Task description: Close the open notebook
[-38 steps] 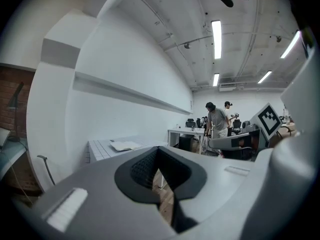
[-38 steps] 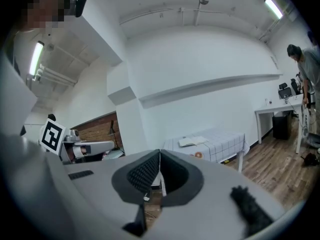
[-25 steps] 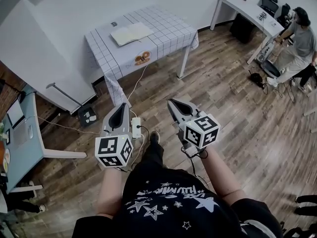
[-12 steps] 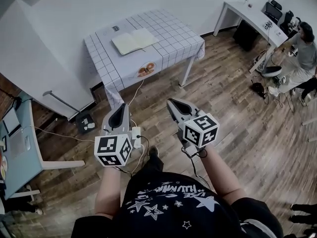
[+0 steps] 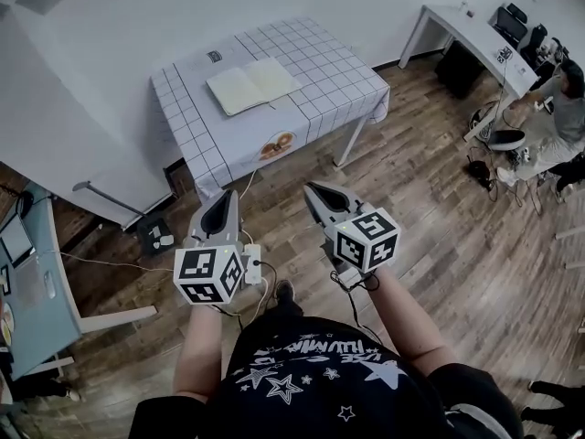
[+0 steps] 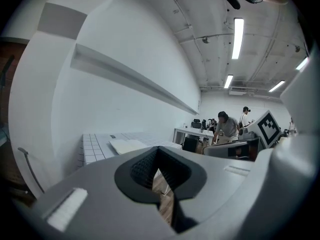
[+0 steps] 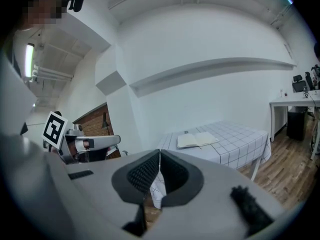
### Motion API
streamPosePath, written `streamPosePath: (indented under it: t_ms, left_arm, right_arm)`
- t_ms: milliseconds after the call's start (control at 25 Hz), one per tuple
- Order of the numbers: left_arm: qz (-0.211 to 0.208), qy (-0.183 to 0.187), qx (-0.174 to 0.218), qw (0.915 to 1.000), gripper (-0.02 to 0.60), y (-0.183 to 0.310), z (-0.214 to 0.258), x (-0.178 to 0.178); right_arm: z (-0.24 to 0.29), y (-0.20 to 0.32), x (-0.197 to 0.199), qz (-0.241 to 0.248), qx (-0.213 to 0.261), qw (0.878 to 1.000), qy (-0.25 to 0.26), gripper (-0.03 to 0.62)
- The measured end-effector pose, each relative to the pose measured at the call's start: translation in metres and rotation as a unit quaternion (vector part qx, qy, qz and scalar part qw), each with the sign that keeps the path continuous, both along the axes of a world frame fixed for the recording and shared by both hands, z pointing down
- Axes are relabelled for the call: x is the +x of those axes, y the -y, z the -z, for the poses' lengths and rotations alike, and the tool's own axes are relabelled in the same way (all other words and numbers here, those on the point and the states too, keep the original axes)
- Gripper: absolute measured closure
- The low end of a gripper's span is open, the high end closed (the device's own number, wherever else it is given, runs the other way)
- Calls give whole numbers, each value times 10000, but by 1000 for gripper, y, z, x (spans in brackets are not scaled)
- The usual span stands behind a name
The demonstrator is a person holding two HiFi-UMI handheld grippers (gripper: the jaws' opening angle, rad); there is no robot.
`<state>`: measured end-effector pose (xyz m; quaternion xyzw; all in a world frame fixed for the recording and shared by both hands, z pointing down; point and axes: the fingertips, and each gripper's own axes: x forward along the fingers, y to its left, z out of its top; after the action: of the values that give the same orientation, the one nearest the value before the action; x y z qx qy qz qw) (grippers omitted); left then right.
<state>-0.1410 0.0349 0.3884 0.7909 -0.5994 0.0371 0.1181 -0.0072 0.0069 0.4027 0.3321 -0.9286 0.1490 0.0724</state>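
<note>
- Together, holding nothing: jaws of left tool (image 5: 224, 198) and right tool (image 5: 313, 190).
- Well ahead of both, on the checked tabletop (image 5: 320, 62): notebook (image 5: 253, 84) lying open.

change: table (image 5: 340, 69) and notebook (image 5: 253, 84) nearer | power strip (image 5: 253, 265) lower in view

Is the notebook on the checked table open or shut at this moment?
Open. The notebook lies flat on the table, two pale pages spread either side of the centre fold, in both the head and right gripper views.
</note>
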Motion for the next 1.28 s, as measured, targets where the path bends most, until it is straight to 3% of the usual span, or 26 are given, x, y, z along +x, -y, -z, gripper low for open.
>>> streamPosePath:
  t_ms: [360, 840, 1280]
  left_arm:
    - [136, -133, -132, 9997, 572, 55, -10, -26]
    - [315, -305, -387, 9983, 572, 85, -31, -38]
    - [1074, -39, -407, 9934, 572, 139, -28, -18]
  right_arm:
    - [-2, 54, -16, -43, 14, 9999, -148, 579]
    - [-17, 94, -21, 75, -153, 9996, -212, 579]
    - [-25, 183, -14, 917, -256, 9955, -12, 579]
